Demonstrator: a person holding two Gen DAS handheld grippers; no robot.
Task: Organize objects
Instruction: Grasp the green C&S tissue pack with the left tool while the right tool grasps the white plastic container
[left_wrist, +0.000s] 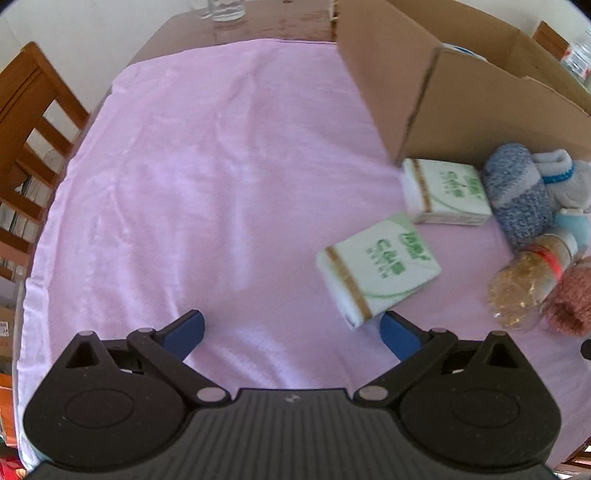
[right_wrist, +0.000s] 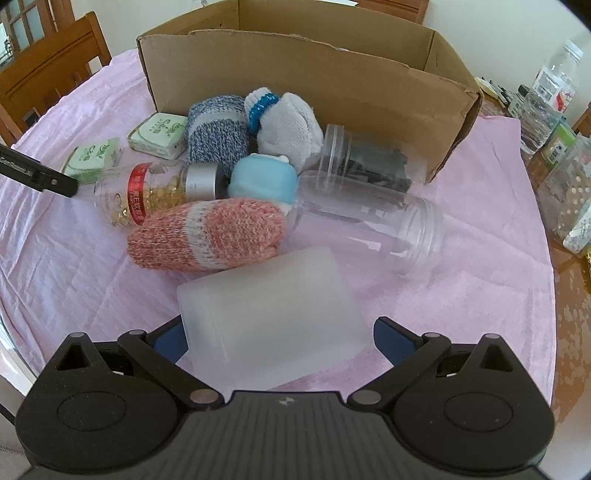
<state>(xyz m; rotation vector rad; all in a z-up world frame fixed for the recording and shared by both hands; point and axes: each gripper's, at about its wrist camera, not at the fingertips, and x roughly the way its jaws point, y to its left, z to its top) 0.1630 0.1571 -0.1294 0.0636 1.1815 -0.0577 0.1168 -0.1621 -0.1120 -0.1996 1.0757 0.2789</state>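
Note:
My left gripper (left_wrist: 291, 332) is open above the pink cloth, its right finger just beside a green-and-white tissue pack (left_wrist: 380, 269). A second tissue pack (left_wrist: 443, 192) lies against the cardboard box (left_wrist: 461, 92). My right gripper (right_wrist: 282, 339) is open, and a frosted plastic box (right_wrist: 273, 317) lies between its fingers with a gap on the right side. Beyond it lie a pink knitted sock (right_wrist: 210, 236), a capsule bottle (right_wrist: 147, 192), a light-blue item (right_wrist: 264, 179), a clear jar (right_wrist: 369, 229), a jar with dark contents (right_wrist: 369, 158), a blue sock (right_wrist: 218, 129) and a grey sock (right_wrist: 288, 122).
The cardboard box (right_wrist: 295, 74) stands open at the back of the pink cloth (left_wrist: 203, 184). Wooden chairs (left_wrist: 29, 129) flank the table's left side. Bottles and jars (right_wrist: 554, 92) crowd the bare table at the right edge. A glass (left_wrist: 225, 9) stands at the far end.

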